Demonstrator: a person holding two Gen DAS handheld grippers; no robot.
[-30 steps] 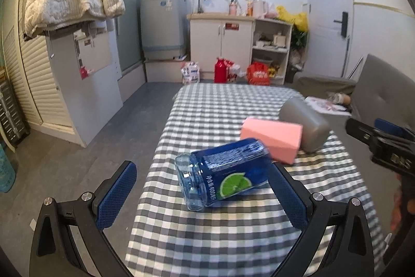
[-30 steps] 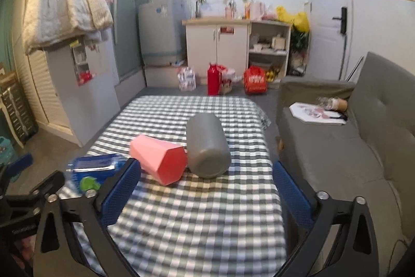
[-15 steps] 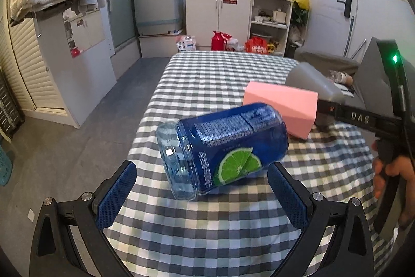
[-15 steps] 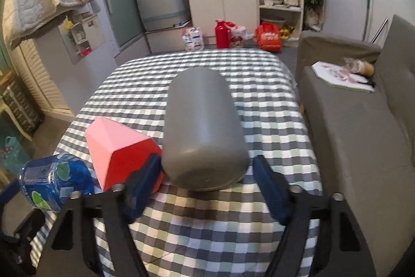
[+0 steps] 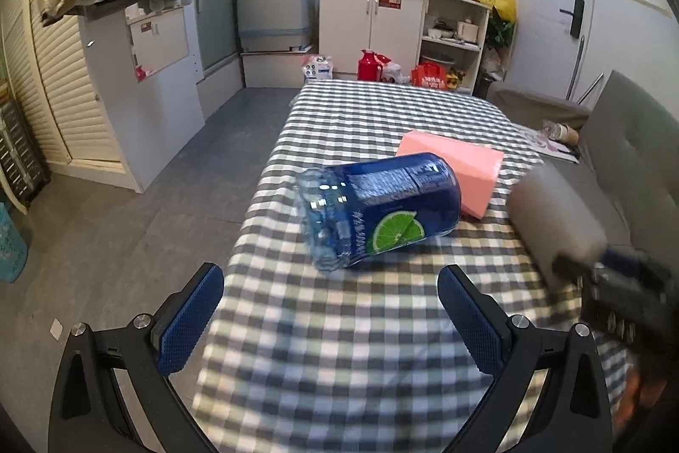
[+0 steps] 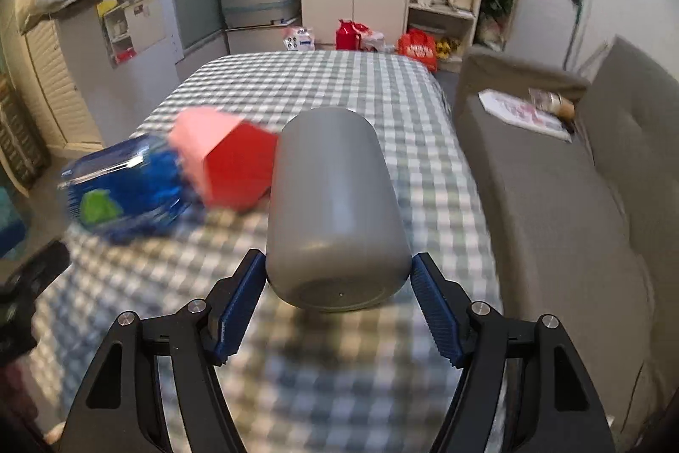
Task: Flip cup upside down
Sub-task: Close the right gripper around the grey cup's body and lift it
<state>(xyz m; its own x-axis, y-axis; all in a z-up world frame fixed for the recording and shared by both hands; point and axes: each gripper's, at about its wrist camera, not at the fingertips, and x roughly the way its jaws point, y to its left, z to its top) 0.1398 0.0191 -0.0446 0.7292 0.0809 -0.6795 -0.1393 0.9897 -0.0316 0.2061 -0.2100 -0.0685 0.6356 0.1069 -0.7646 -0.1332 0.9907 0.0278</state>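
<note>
On the checked table (image 6: 382, 79), the grey cup (image 6: 335, 206) lay on its side, base end between the right gripper (image 6: 338, 296) pads, which pressed both flanks; a firm, centred hold looked wise before rotating it mouth-down (pink box (image 6: 229, 160) just beside). The left gripper (image 5: 331, 321) hung wide open, empty, behind the blue bottle (image 5: 377, 206).

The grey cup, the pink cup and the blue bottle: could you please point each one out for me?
grey cup (image 6: 335, 198), right wrist view, on its side wall.
pink cup (image 5: 462, 164), left wrist view, on its upper face.
blue bottle (image 5: 394, 206), left wrist view, on its label.
</note>
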